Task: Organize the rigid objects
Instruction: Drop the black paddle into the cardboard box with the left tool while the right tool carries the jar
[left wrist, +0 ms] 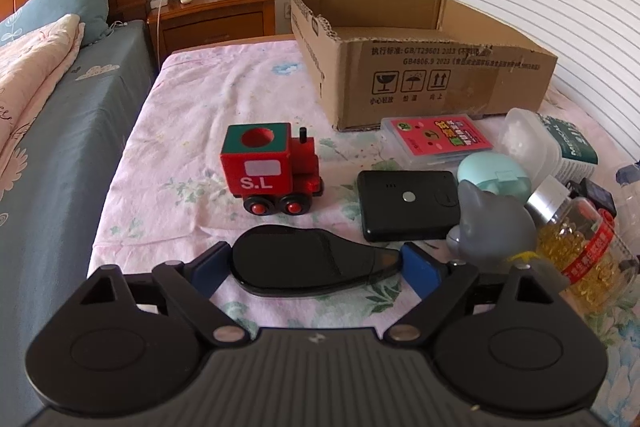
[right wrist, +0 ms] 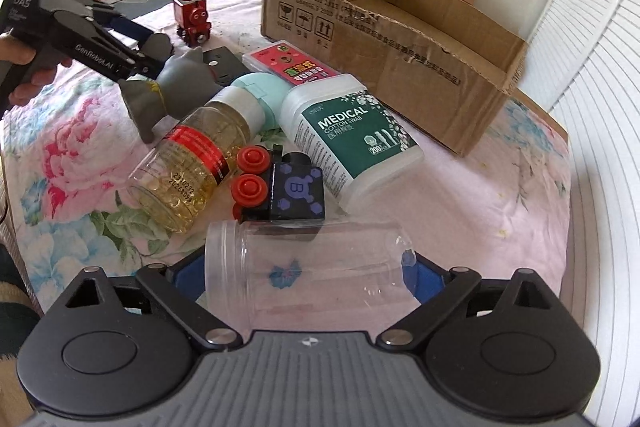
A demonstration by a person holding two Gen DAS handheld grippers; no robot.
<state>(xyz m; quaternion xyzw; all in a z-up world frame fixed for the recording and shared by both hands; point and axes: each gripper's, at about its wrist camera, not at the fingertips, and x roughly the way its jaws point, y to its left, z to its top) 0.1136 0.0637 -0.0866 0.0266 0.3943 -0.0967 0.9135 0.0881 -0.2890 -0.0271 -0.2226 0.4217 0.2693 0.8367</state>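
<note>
Jaws first: right gripper straddles a clear jar lying on its side, left gripper brackets a black oval case, and in neither case can I tell whether the pads are pressing. Beyond them the clutter is packed tight on the right, while bare floral cloth runs left of the red train to the table's edge. Only the right view shows the black wheeled block. Farthest back stands the open cardboard box.
</note>
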